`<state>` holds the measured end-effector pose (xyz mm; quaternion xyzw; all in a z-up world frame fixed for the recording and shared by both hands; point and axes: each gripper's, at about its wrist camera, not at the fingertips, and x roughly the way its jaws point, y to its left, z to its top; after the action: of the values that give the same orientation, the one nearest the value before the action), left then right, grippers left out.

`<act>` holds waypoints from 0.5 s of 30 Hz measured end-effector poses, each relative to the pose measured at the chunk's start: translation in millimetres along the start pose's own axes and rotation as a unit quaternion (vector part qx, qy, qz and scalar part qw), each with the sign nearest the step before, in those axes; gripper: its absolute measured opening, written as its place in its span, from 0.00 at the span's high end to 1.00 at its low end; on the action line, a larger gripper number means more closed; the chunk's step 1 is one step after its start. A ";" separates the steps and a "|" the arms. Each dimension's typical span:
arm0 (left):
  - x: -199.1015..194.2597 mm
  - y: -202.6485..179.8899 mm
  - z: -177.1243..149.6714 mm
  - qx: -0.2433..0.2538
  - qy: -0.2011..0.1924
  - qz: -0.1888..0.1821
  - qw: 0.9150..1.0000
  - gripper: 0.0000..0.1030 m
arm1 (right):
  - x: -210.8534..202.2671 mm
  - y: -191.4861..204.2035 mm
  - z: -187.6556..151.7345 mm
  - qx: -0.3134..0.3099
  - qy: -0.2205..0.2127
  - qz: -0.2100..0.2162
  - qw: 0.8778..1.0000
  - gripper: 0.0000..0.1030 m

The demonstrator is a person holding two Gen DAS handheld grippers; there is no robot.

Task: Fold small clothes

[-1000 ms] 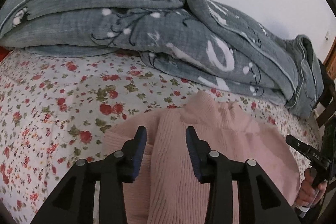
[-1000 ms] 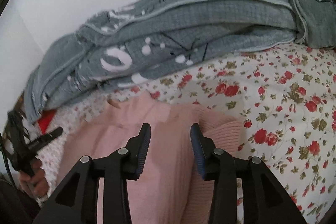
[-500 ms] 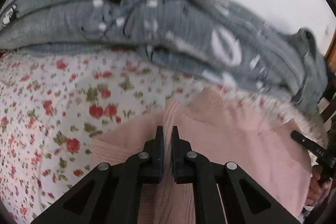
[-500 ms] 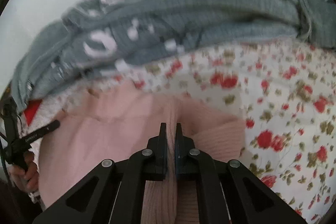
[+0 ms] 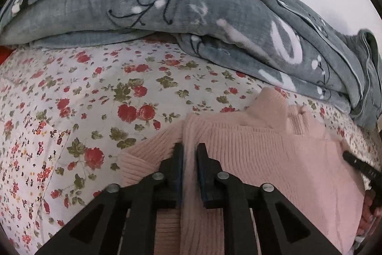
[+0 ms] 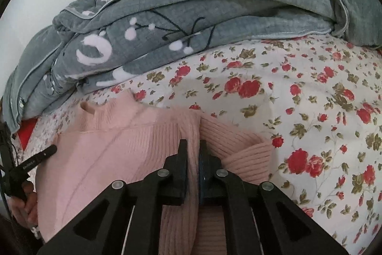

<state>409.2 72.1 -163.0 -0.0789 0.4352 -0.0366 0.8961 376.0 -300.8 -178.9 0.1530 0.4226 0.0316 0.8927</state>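
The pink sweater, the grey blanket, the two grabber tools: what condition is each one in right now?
Pink ribbed sweater: lying on the floral bedsheet, a ridge pinched up on each side.
Left gripper: shut on a sweater ridge.
Right gripper: shut on a sweater ridge.
Grey blanket: bunched in loose folds behind the sweater.

A second ago both tools stand wide apart over the pale pink ribbed knit sweater [image 5: 262, 154] — now the black two-finger left gripper [image 5: 190, 151] is clamped on a raised ridge of its knit near one shoulder, and the black two-finger right gripper [image 6: 193, 147] pinches a matching ridge at the other side. The fabric there is bunched up off the bed — earlier it lay flat.
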 end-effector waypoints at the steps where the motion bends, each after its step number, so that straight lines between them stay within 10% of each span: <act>1: -2.6 -1.9 -0.2 0.007 -0.002 0.001 1.000 0.82 | -0.7 0.4 0.3 0.000 -0.001 0.003 1.000 0.88; 5: -19.9 -4.4 0.3 0.011 -0.018 0.012 1.000 0.53 | -13.7 -5.8 3.7 0.021 -0.011 0.013 1.000 0.76; 15: -85.3 4.5 -24.2 0.023 -0.043 0.017 0.999 0.40 | -90.5 0.6 -15.9 -0.002 -0.055 0.000 0.998 0.48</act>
<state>337.4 85.3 -112.5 -0.0525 0.3963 -0.0277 0.9162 305.8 -313.0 -120.8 0.1526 0.3728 0.0240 0.9150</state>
